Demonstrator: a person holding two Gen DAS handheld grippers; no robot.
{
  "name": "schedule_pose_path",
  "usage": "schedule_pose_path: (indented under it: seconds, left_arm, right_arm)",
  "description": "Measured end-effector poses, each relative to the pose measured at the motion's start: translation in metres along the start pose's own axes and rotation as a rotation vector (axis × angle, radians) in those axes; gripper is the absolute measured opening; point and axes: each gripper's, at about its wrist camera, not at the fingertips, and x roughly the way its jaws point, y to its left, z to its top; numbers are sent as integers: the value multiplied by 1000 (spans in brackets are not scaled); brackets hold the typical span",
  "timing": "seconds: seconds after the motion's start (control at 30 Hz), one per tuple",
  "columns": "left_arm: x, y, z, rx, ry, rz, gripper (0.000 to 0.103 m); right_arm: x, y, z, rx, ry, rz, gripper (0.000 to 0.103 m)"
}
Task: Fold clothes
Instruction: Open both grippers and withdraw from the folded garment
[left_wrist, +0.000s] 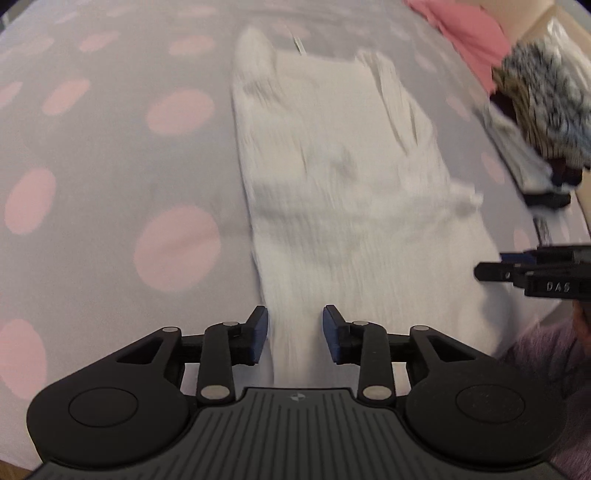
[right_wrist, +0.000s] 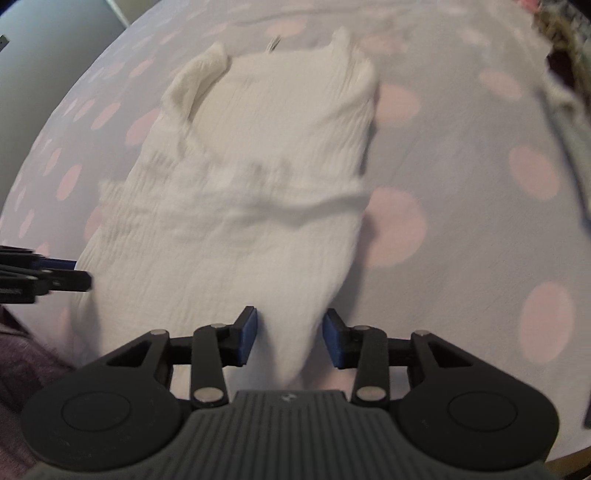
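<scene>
A grey bedsheet (left_wrist: 110, 155) with pink dots lies under my tongs. The white garment (left_wrist: 332, 177) lies spread ahead of both. My left tongs (left_wrist: 295, 332) stand parted over its near hem, pads clear of the cloth; my right tongs (right_wrist: 289, 334) likewise, parted around a corner.

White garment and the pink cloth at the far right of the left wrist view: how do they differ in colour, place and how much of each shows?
The white garment is off-white and crinkled; the pink cloth is plain pink. The white garment lies spread mid-bed on the dotted sheet, running between the left gripper jaws; the pink cloth sits at the far edge, mostly cut off. Both rest on the bed.
</scene>
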Motion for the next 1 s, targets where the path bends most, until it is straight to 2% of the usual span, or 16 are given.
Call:
schedule_pose_path:
  seconds: [0.03,0.17,0.3,0.47,0.63,0.73,0.87,1.0]
  left_arm:
    - [-3,0,5,-7,-31,6,38]
    - [1,2,23,-46,-146,8,39]
    - [9,3,39,-51,-210,-9,45]
    - [27,5,64,-38,-179,-1,48]
    - [45,9,92,-33,-198,31,51]
    - [62,8,110,-7,-186,62,53]
    - [84,14,134,14,-200,145,52]
    - [103,36,159,-9,-184,153,50]
  right_arm:
    - [1,-1,4,-5,-15,-12,43]
    - [9,-6,22,17,-54,-14,43]
    - [18,-8,37,11,-93,3,44]
    - [32,-16,57,15,-82,29,48]
    - [42,-25,87,-6,-83,21,48]
    - [59,-30,107,-7,-73,2,48]
    - [86,-38,133,-24,-53,-25,48]
    - [107,-55,163,-12,-63,-43,48]
